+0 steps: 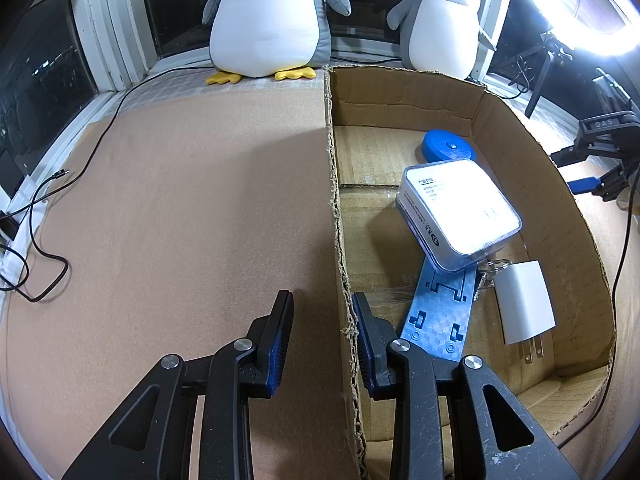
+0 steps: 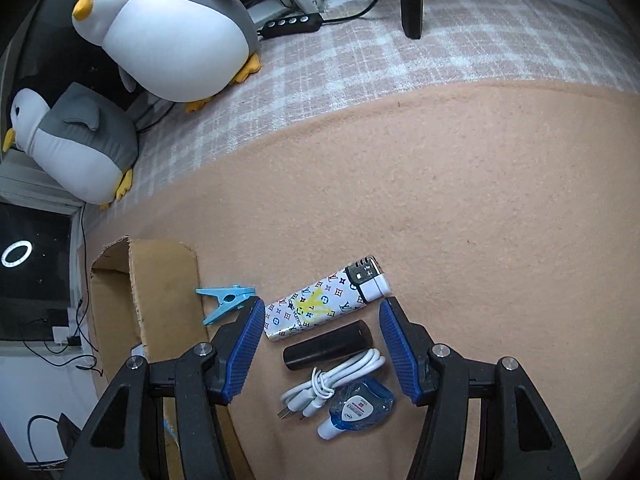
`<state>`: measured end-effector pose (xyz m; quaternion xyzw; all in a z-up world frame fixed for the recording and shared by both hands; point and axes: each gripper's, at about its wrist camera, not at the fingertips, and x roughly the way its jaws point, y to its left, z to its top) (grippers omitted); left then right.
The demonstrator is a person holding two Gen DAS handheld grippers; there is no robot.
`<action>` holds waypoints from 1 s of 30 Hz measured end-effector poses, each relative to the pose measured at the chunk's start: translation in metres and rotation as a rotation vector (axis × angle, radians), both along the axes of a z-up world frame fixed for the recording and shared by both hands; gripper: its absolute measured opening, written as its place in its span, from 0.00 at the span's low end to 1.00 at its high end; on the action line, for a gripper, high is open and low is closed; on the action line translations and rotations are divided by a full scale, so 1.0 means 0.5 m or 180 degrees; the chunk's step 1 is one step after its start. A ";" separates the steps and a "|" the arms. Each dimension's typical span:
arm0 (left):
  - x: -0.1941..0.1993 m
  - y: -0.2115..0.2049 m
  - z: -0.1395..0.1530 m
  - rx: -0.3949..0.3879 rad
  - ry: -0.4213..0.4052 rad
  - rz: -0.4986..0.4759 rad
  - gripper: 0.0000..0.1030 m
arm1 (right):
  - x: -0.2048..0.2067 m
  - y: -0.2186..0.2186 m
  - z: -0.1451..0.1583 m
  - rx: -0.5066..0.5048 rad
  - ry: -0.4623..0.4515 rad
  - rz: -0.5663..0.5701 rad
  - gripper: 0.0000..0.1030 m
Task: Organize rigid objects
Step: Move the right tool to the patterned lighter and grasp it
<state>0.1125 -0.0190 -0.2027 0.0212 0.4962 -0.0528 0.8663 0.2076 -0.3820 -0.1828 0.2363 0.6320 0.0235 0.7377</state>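
Note:
My left gripper is open, its jaws straddling the torn left wall of a cardboard box. Inside the box lie a white clear-cased box, a blue round disc, a light blue flat stand, a white plug adapter and a key ring. My right gripper is open above the tan mat, with a patterned lighter, a black cylinder, a coiled white cable and a small blue bottle between its fingers. A blue clothespin lies just left of them.
Two plush penguins sit at the back by the window. A black cable trails along the mat's left edge. A bright ring light and its tripod stand at the right. The box corner shows in the right wrist view.

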 end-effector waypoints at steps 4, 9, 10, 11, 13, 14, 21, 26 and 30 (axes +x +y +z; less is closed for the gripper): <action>0.001 0.000 0.000 -0.0013 0.0003 0.0003 0.31 | 0.010 0.005 -0.003 -0.0006 0.0023 0.0003 0.54; 0.002 -0.002 -0.001 -0.0022 0.0002 0.0003 0.31 | 0.025 0.014 0.001 0.0003 0.0024 -0.0007 0.54; 0.002 -0.002 -0.001 -0.0022 0.0002 0.0004 0.31 | 0.028 0.017 0.001 0.0022 0.0005 -0.0003 0.54; 0.002 -0.002 -0.001 -0.0022 0.0002 0.0005 0.31 | 0.032 0.020 0.000 0.0025 0.0004 0.0000 0.54; 0.003 -0.002 -0.001 -0.0021 0.0001 0.0005 0.31 | 0.041 0.029 0.002 0.0033 -0.0046 0.0016 0.54; 0.003 -0.002 -0.001 -0.0020 0.0001 0.0005 0.31 | 0.046 0.033 0.001 0.0075 -0.0074 0.0038 0.54; 0.003 -0.002 -0.002 -0.0034 0.0000 0.0006 0.31 | 0.027 0.057 0.005 -0.0169 -0.0012 0.0048 0.54; 0.004 -0.002 -0.003 -0.0040 -0.0006 -0.0004 0.31 | 0.020 0.088 0.003 -0.0566 -0.0057 0.0167 0.44; 0.003 0.000 -0.003 -0.0046 -0.0012 -0.0004 0.31 | 0.035 0.103 0.001 -0.0810 -0.0079 0.0286 0.31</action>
